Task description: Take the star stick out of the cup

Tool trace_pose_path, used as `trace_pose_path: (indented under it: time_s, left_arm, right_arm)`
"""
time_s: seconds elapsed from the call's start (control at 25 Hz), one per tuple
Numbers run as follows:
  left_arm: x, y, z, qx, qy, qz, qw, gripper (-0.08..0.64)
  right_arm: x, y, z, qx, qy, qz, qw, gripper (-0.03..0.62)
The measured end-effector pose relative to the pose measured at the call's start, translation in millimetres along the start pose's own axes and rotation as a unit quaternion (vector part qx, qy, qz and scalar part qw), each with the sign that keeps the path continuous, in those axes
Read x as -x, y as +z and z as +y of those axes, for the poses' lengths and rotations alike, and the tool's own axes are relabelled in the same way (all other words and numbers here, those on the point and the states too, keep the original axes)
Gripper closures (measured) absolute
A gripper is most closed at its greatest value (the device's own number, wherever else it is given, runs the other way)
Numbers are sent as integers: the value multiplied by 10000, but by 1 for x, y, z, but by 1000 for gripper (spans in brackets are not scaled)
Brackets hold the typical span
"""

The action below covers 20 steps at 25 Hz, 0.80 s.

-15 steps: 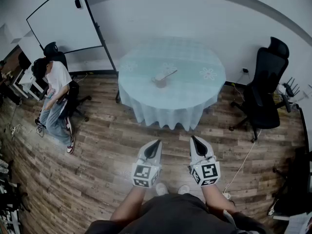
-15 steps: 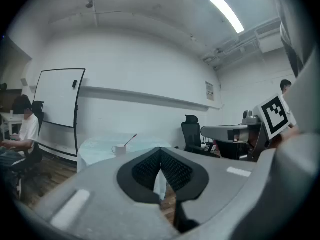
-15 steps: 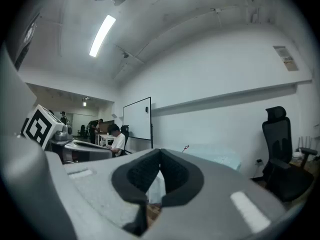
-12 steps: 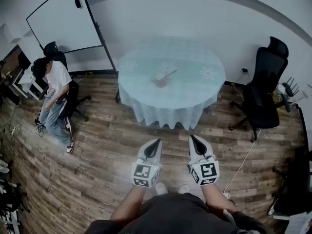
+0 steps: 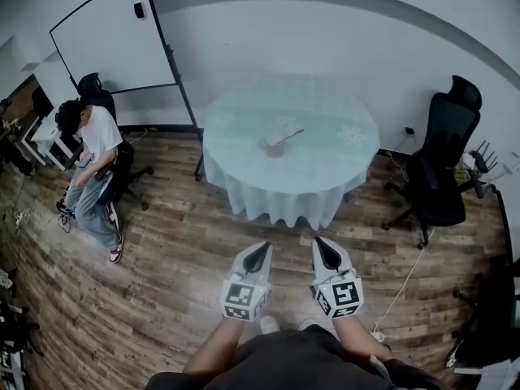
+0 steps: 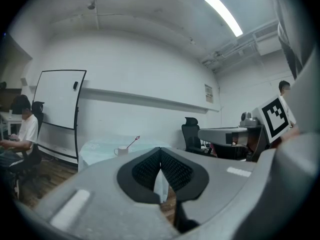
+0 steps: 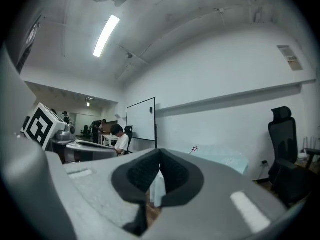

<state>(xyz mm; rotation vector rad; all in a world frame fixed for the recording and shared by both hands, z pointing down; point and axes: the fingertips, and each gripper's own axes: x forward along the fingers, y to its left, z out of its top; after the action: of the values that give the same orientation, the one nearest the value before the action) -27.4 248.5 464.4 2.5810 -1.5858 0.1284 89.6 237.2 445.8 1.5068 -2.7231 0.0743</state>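
Note:
A pale cup (image 5: 273, 145) stands near the middle of the round table (image 5: 325, 173) with the light blue cloth, far ahead of me. The thin star stick (image 5: 291, 134) leans out of it to the right. My left gripper (image 5: 261, 249) and right gripper (image 5: 318, 243) hang side by side over the wooden floor, well short of the table, both shut and empty. In the left gripper view the cup (image 6: 121, 151) and the star stick (image 6: 134, 142) show small above the closed left gripper (image 6: 160, 164). In the right gripper view only the star tip (image 7: 194, 149) peeks over the closed right gripper (image 7: 160, 165).
A person (image 5: 88, 157) sits on a chair at the left, below a whiteboard (image 5: 114, 35). A black office chair (image 5: 443, 165) stands right of the table. Cables (image 5: 402, 287) trail on the wood floor at the right.
The head view has shifted a little, so the table and cup sit lower in frame and slightly nearer. Both grippers stay shut and side by side.

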Motion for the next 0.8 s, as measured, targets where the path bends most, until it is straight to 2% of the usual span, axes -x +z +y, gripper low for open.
trace_pose_path:
  time_s: [0.28,0.52,0.8]
  left_arm:
    - [0,-12,15,-26,-64,110,9999,555]
    - [-31,-15,24,22,-64,152,9999,555]
    - [-76,1,44,13,48,169,9998,555]
  right_arm:
    - [-19,-5,11,16,57,75,10000,589]
    - [-49,-10,-8,-31,80,150,9999,589]
    - [-90,-2,-43,-109,133,121,9998,589]
